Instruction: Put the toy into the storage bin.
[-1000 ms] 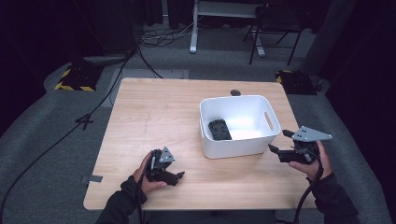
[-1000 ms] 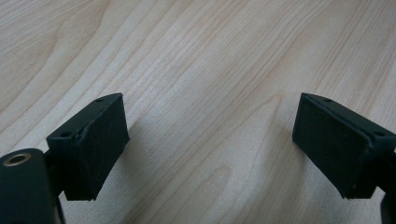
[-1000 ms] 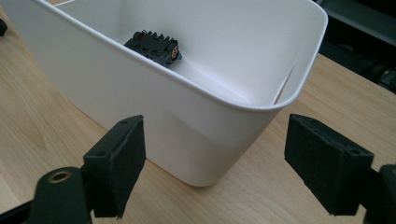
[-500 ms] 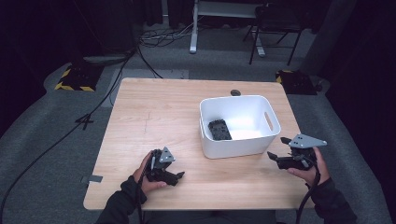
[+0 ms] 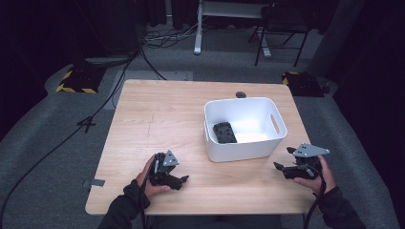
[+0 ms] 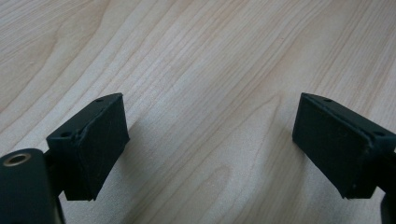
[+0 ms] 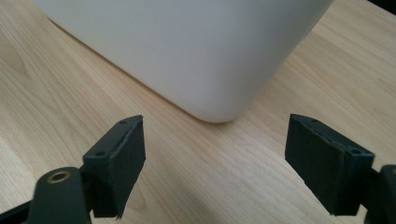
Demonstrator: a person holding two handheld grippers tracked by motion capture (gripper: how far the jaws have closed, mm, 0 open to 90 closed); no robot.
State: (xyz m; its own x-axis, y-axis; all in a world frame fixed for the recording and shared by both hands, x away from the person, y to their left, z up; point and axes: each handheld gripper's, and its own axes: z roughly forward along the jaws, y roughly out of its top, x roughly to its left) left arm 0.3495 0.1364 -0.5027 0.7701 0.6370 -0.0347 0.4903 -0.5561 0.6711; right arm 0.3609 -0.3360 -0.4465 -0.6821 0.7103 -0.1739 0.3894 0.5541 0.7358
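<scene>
Black part [image 5: 224,132] lies flat inside white bin [image 5: 246,149] by its left wall, w/ both grippers parked outside it, left gripper [image 5: 180,180] near bin's front-left, right gripper [image 5: 282,168] just off its front-right corner, jaws spread & empty, prob. since part's stowed.

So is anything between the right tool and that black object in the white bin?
Yes. The white plastic bin's own near wall stands between the right tool, open beside the bin's corner, and the flat black rectangular object on the bin floor. Over the rim, nothing visible blocks the way in.
</scene>
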